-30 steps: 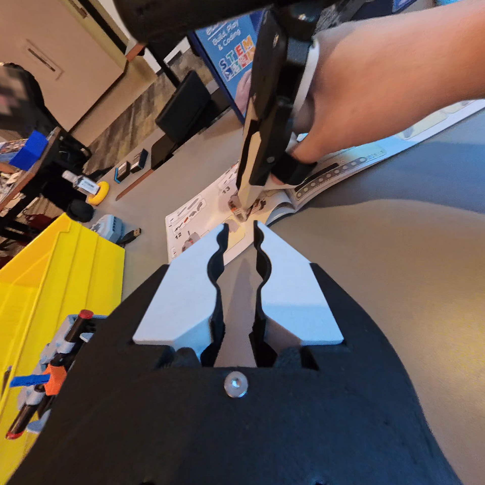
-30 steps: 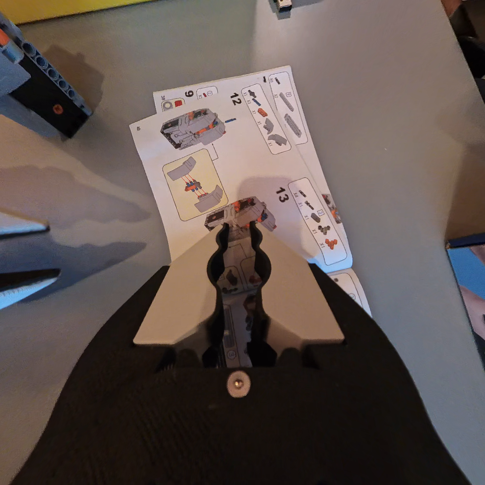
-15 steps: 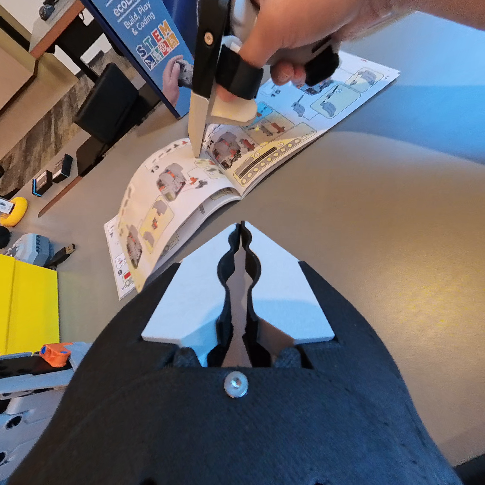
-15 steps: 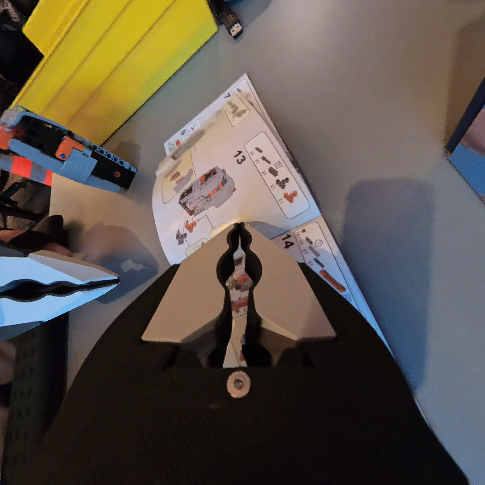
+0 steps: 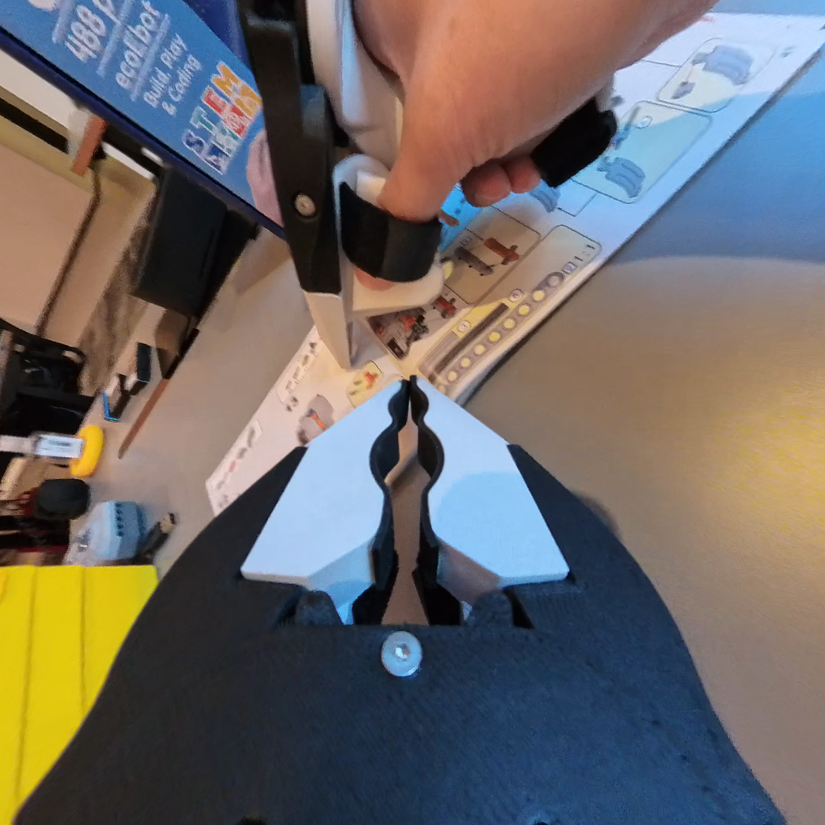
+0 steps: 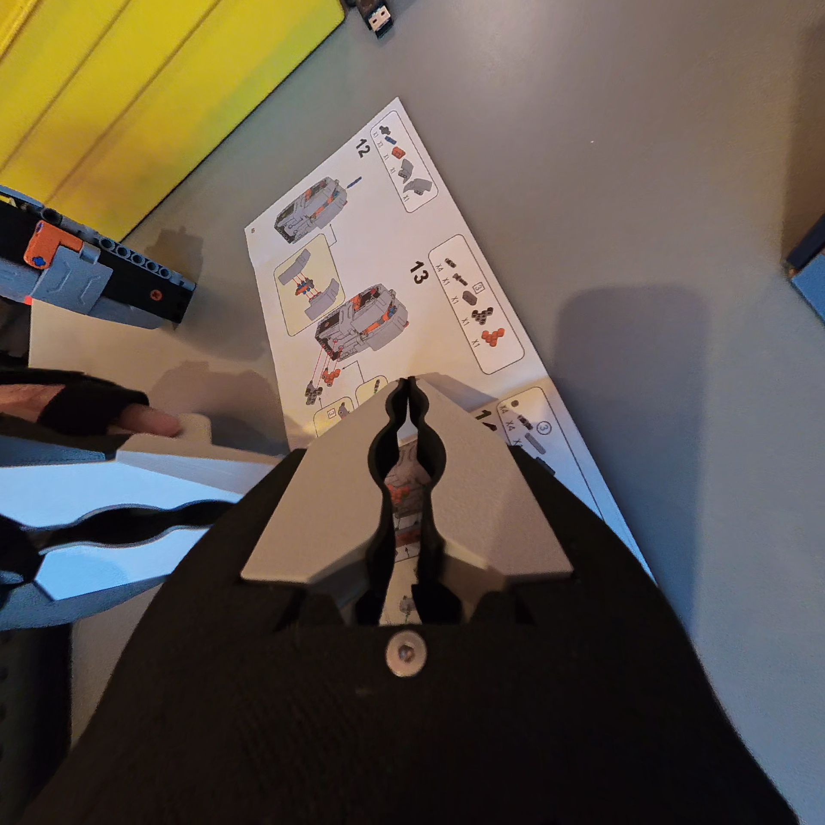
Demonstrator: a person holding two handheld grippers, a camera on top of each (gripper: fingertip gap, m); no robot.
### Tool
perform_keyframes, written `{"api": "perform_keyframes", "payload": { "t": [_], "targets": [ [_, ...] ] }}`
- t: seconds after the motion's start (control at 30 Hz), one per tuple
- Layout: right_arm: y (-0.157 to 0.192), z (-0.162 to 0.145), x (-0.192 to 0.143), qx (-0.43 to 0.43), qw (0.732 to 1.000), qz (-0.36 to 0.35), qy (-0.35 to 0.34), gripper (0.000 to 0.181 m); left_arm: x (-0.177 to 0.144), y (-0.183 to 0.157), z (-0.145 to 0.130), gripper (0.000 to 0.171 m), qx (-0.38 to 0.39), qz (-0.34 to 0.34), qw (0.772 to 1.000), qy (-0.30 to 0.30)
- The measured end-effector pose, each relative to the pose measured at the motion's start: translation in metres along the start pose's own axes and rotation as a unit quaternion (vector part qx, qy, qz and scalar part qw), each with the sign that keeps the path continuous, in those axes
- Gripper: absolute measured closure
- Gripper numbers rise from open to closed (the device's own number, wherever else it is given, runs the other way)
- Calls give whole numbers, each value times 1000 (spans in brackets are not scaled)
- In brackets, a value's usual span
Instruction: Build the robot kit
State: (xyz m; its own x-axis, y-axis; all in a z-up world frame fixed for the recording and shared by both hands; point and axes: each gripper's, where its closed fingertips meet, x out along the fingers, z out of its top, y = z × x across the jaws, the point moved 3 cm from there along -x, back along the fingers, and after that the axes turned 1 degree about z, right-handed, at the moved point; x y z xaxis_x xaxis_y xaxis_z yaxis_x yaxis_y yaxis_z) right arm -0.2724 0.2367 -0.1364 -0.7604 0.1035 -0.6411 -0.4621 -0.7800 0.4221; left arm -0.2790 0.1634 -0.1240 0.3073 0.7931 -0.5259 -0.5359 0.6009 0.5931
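1. The left gripper [image 5: 410, 384] has its two tips pressed together with nothing between them. A second ago the tips stood apart, and half a second ago they were already together.
2. It now sits closer to the open instruction booklet [image 5: 500, 285] than half a second ago, with its tips right at the booklet's near edge.
3. The right gripper [image 6: 408, 385] also has its tips together. A second ago there was a small gap.
4. Its tips are at the page, but I cannot tell if they pinch the paper.
5. The right hand [image 5: 482, 93] looks bigger and closer in the left view now.
6. The block model [image 6: 102, 277] lies on the grey table [image 6: 625, 187] beside the yellow bin [image 6: 147, 89], as before.
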Motion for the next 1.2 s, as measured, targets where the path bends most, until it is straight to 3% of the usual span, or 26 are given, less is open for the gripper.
{"api": "perform_keyframes", "payload": {
  "t": [0.13,0.5,0.63,0.87,1.2],
  "targets": [
    [0,0,-1,11,1000,7,-1,181,8,9,4,171,12,29,999,-18],
    [0,2,-5,58,997,39,-10,181,20,0,-10,171,-8,-10,1000,15],
    [-3,13,-14,104,991,47,-64,181,19,-1,-10,171,9,-3,1000,18],
    [-19,3,-10,136,990,4,-31,181,19,-1,-10,171,1,-6,1000,20],
    [-13,5,-5,10,994,-106,36,181,19,0,-11,171,-16,-14,1000,20]
  ]
}}
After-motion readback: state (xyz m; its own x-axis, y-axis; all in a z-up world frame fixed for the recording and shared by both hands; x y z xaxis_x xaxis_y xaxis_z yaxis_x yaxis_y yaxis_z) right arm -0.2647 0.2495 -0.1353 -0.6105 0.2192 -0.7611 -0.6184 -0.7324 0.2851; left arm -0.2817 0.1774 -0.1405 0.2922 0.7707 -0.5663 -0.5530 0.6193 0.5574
